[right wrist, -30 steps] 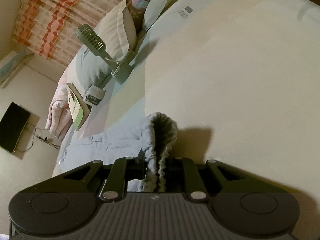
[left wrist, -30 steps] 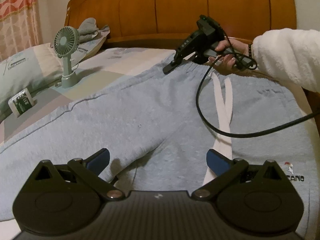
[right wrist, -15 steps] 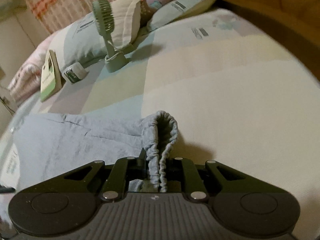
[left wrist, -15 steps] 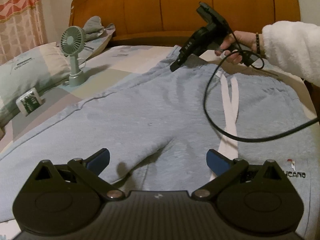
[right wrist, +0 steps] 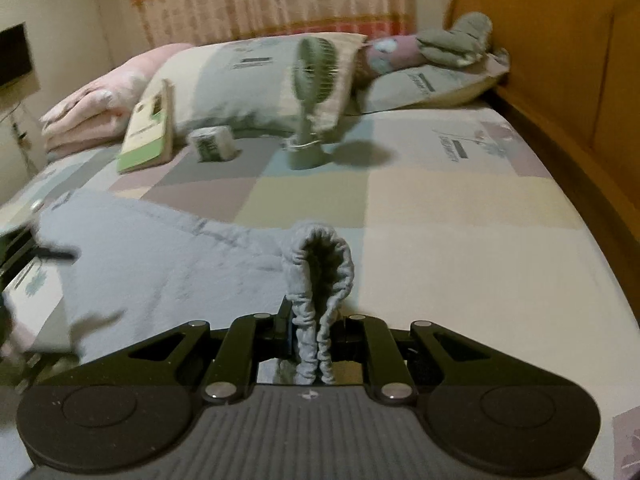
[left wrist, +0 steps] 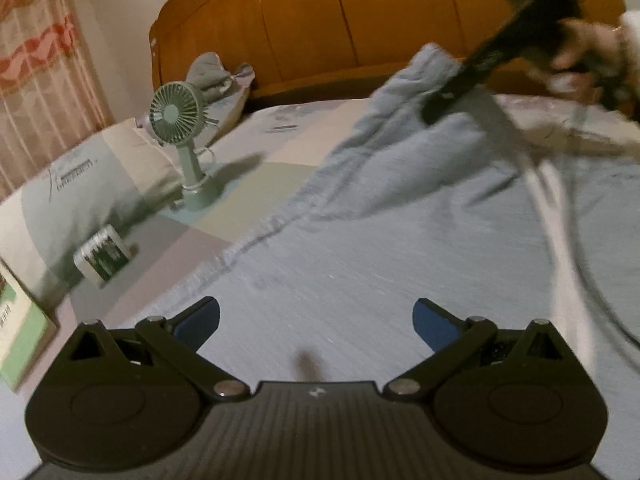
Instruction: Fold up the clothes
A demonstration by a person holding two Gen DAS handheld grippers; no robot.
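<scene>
Light blue sweatpants (left wrist: 360,240) lie spread over the bed, white drawstring (left wrist: 560,240) trailing down their right side. My left gripper (left wrist: 316,320) hovers open just above the fabric, nothing between its blue pads. In the left wrist view my right gripper (left wrist: 432,110) appears blurred at the upper right, held by a hand in a white fluffy sleeve, lifting the waistband corner off the bed. In the right wrist view my right gripper (right wrist: 314,332) is shut on the gathered elastic waistband (right wrist: 320,264), which loops up ahead of the fingers; the rest of the sweatpants (right wrist: 140,264) drape down to the left.
A green handheld fan (left wrist: 180,128) stands upright on the patchwork sheet near the pillows (left wrist: 72,184). A small white-and-green packet (left wrist: 102,254) and a green booklet (right wrist: 146,132) lie beside them. The wooden headboard (left wrist: 360,20) rises behind. A black cable (left wrist: 592,280) curves over the pants.
The right gripper has lifted the waistband corner higher and swung it, raising a fold of fabric off the bed. The left gripper has shifted left over the pants, still open.
</scene>
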